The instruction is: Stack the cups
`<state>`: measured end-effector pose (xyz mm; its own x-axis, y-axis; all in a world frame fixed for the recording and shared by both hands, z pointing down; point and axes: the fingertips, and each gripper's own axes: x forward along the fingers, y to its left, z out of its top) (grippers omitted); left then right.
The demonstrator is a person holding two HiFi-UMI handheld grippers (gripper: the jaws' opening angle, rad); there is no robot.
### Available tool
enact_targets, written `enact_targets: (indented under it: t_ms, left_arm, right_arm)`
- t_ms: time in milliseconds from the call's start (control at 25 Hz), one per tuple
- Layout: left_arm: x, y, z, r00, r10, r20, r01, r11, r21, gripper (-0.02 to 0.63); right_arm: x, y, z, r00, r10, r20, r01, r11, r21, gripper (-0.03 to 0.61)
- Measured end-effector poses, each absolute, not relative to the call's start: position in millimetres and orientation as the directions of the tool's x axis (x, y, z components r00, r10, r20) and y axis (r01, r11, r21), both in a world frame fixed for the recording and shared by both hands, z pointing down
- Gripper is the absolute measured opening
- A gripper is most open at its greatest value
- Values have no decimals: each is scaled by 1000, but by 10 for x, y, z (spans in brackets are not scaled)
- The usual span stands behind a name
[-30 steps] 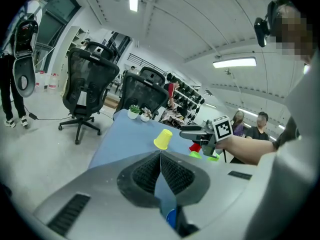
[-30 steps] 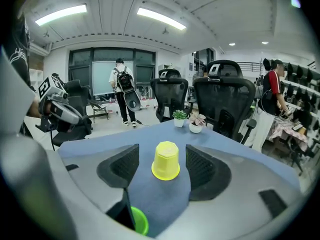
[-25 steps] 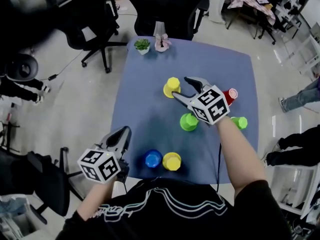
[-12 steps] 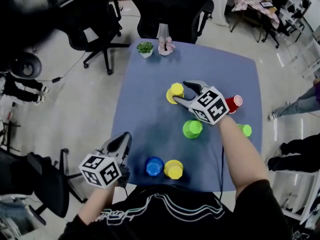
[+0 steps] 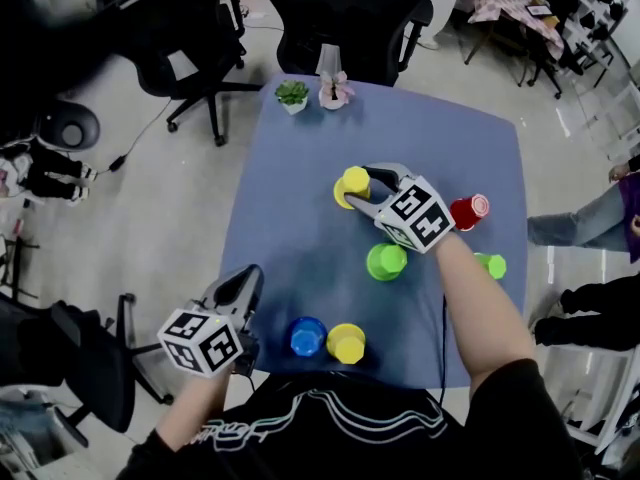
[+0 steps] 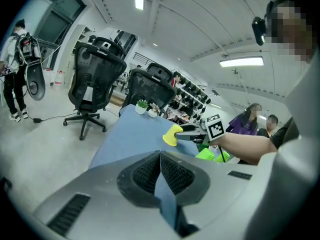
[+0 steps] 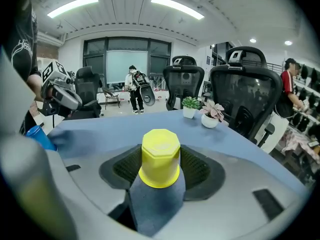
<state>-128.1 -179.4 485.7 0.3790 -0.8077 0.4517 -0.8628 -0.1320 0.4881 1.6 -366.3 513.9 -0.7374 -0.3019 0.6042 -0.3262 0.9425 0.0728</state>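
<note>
The right gripper (image 5: pixel 358 182) had its jaws apart, just closing either side of the upturned yellow cup (image 7: pixel 159 159) standing mid-way up the blue table (image 5: pixel 290 198), so I reckoned it should squeeze squarely before lifting, while the left gripper (image 5: pixel 248 273), jaws together and empty, hung at the near edge.

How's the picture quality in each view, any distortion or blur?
Head view: evenly lit, soft shadows on the table. Left gripper view: strong fisheye bend, mosaic patch top right. Right gripper view: fisheye too; yellow cup sharp, blue cup blurred at left edge.
</note>
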Motion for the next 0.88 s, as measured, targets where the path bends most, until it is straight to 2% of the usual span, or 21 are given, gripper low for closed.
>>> enact_targets:
  t_ms: [480,880]
  left_arm:
    - [-1283,-1822,4860,384,-806,451,-864,-141,484,26]
    - [-1238,-1796,4689,416,-797,438,-854,-177,488,25]
  right_arm:
    - [57,-3694,5052,-745,-316,588,-328,940,89,252]
    - [250,-3666,4701,-725,-397,562,-400,908,124,250]
